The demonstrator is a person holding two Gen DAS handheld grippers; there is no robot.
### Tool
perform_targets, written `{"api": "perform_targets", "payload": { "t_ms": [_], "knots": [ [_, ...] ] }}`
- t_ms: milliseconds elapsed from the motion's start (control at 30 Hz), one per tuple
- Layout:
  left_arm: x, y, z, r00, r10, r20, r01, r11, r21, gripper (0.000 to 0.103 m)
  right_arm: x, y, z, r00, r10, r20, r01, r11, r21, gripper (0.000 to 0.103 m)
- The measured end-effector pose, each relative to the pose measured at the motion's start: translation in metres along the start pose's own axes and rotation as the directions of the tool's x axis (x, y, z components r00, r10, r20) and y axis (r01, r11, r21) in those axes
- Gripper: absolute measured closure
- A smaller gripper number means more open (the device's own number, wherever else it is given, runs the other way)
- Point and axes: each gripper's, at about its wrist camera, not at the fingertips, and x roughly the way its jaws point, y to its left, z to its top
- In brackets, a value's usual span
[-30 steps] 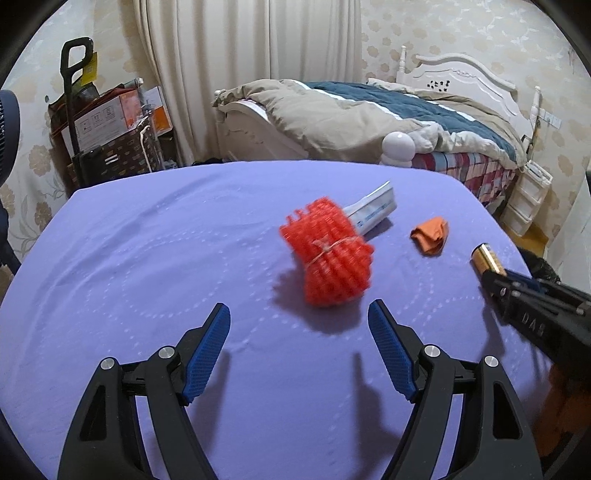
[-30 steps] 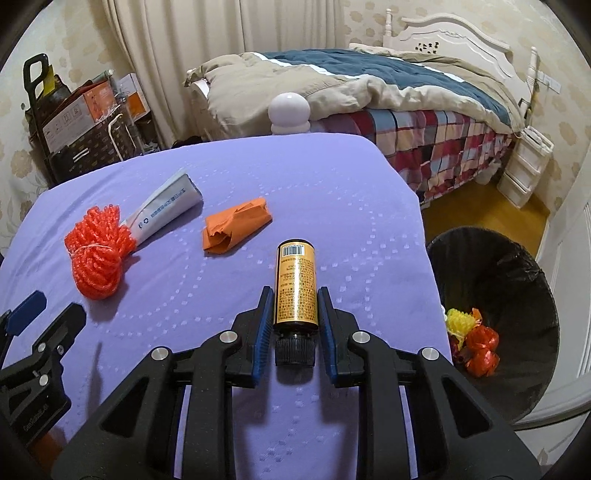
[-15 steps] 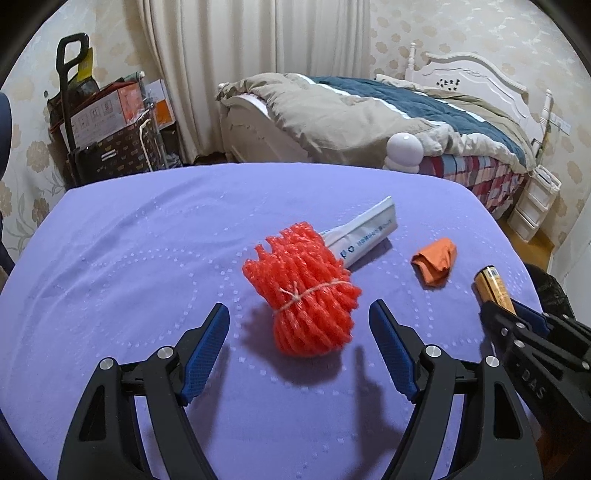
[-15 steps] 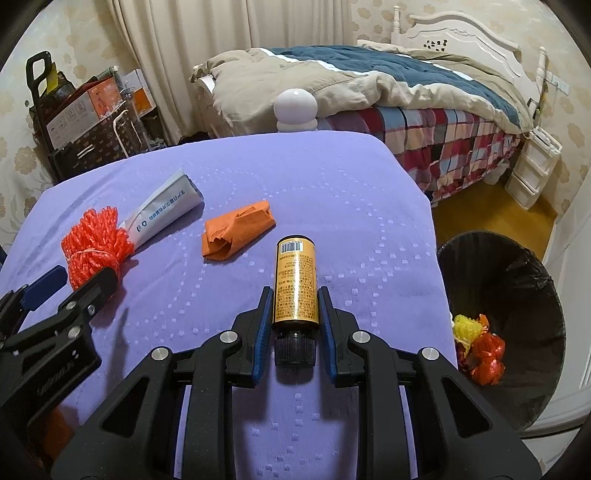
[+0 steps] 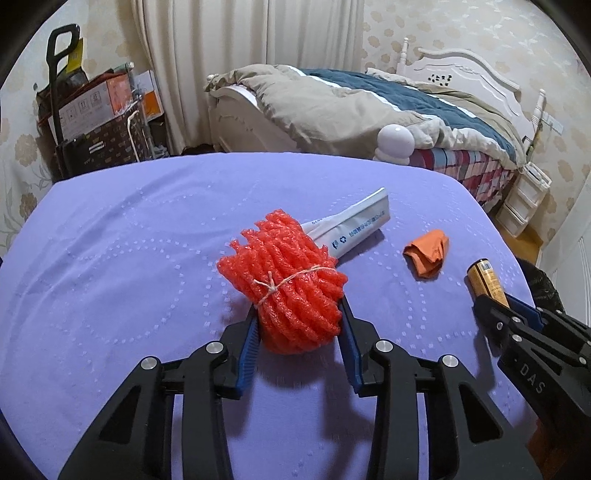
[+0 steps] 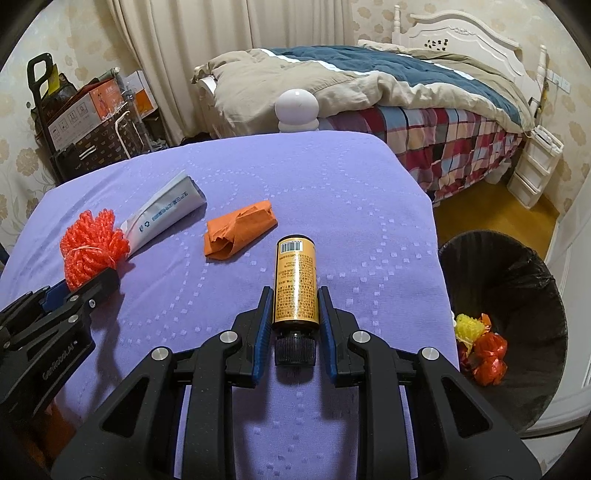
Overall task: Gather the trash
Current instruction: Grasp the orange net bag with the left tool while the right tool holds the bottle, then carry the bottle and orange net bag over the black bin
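Left claw [image 5: 299,325] around red foam bundle [image 5: 288,291].

Floral wallpaper [image 5: 461,33], cream curtains [image 5: 221,55] — a white-framed bed [image 6: 388,85] on wooden floor [image 6: 491,206].

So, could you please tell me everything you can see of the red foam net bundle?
The red foam net bundle is a soft-looking mesh of puffy coral-red strands, bunched into a roll and tied round its middle with thin pale string. It lies on the purple tablecloth, between the left tongs, which are shut on its near end. Its far end overlaps the white tube.
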Motion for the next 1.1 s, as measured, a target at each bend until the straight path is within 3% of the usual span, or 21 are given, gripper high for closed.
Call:
{"api": "perform_targets", "payload": {
  "t_ms": [733,1100],
  "knots": [
    [-0.044,-0.020,-0.040,0.998,-0.045,0.033,0.043,0.997,0.068,0.064,-0.049,-0.003,-0.042,0.999,-0.009,0.039,0.009,1.000,-0.010,0.080],
    [-0.063,-0.053,-0.049,0.993,-0.107,0.056,0.099,0.987,0.128,0.064,-0.088,-0.033,-0.057,0.994,-0.044,0.100,0.041,0.998,0.037,0.080]
  ]
}}
